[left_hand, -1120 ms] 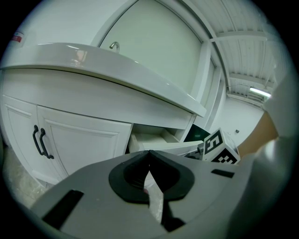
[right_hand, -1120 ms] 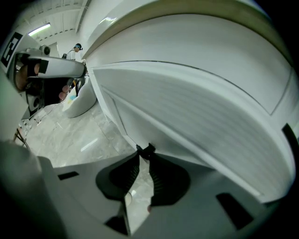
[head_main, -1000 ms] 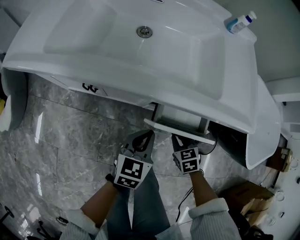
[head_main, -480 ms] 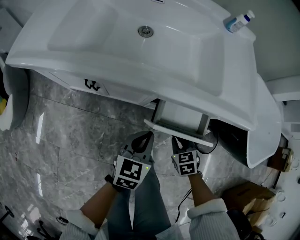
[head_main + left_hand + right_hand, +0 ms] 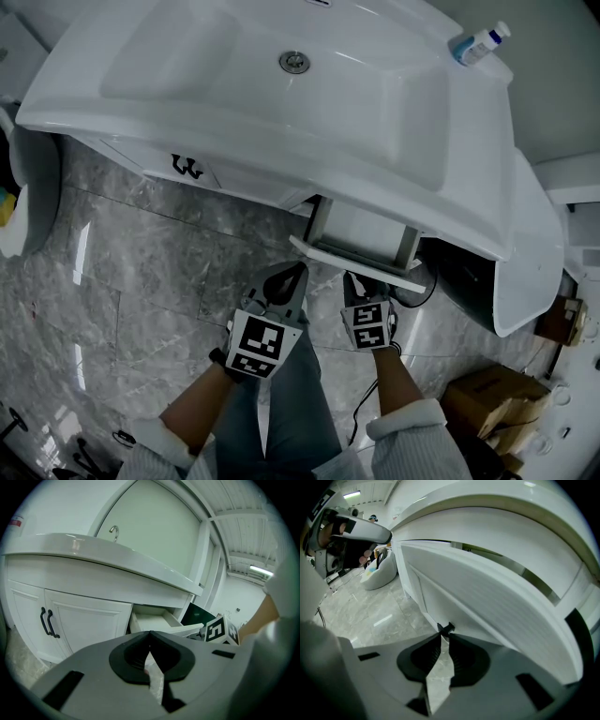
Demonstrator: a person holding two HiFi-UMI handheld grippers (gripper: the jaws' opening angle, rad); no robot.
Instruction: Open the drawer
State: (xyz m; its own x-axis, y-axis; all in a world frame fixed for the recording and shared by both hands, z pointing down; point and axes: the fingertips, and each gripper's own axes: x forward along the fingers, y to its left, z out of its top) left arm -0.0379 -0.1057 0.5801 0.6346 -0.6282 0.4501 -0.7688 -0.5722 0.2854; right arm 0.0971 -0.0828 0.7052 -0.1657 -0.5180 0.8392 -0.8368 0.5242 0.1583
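Note:
A white drawer [image 5: 356, 261] stands partly pulled out under the right part of the sink vanity; its box also shows in the left gripper view [image 5: 159, 623]. My right gripper [image 5: 354, 279] sits at the drawer front [image 5: 487, 602], its tips [image 5: 443, 634] pinched on the small black handle [image 5: 446, 629]. My left gripper [image 5: 298, 272] hovers just left of the drawer, apart from it, jaws shut and empty [image 5: 150, 633]. The right gripper's marker cube [image 5: 218, 631] shows beside the drawer.
The white sink [image 5: 281, 94] overhangs the drawer, with a bottle [image 5: 478, 44] at its back right corner. Cabinet doors with black handles [image 5: 47, 623] lie to the left. A cardboard box [image 5: 492, 408] stands on the marble floor [image 5: 141, 272] at the right.
Almost nothing. The right gripper has edged slightly back from the vanity with the drawer front; the left gripper stays where it was.

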